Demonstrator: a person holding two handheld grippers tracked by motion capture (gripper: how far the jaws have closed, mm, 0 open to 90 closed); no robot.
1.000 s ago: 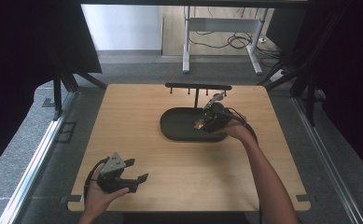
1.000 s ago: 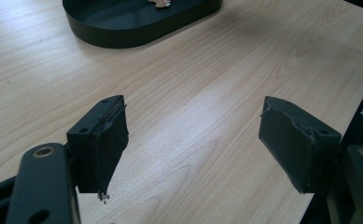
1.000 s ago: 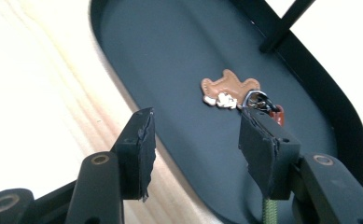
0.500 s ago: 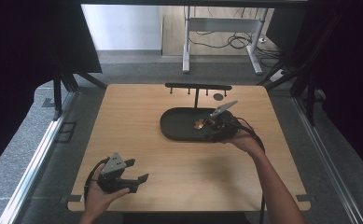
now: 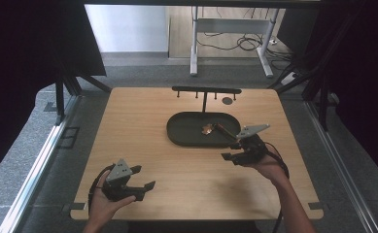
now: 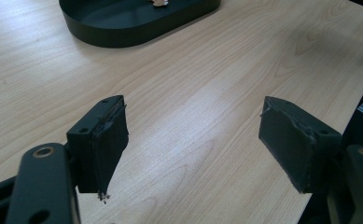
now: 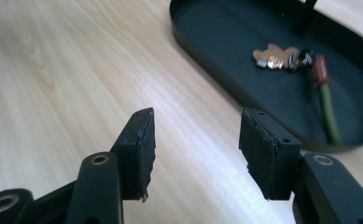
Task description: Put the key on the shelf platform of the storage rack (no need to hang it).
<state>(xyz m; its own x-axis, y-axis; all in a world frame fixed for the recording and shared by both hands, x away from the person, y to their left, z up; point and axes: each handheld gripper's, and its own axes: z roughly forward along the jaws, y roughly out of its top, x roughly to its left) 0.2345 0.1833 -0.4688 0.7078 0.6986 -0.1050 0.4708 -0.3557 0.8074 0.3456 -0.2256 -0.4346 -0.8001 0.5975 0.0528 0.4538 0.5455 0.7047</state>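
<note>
A black oval tray (image 5: 186, 132) lies at the table's middle. In it rests a bunch of keys (image 5: 208, 128) on a green strap (image 5: 224, 131); the right gripper view shows the keys (image 7: 275, 58) and strap (image 7: 328, 107) in the tray (image 7: 226, 51). My right gripper (image 5: 229, 151) hovers just off the tray's near right end, open and empty (image 7: 195, 144). My left gripper (image 5: 144, 177) is held near the front left edge, wide open over bare wood (image 6: 193, 140), with the tray (image 6: 123, 28) far ahead.
A black rack with small hooks (image 5: 206, 91) stands behind the tray on a thin post. A small dark disc (image 5: 227, 100) lies on the table by the rack. Bare wood stretches between the tray and the front edge.
My right gripper has drawn back from over the tray toward the near right, now off its rim. The keys lie in the tray. The left gripper has stayed put.
</note>
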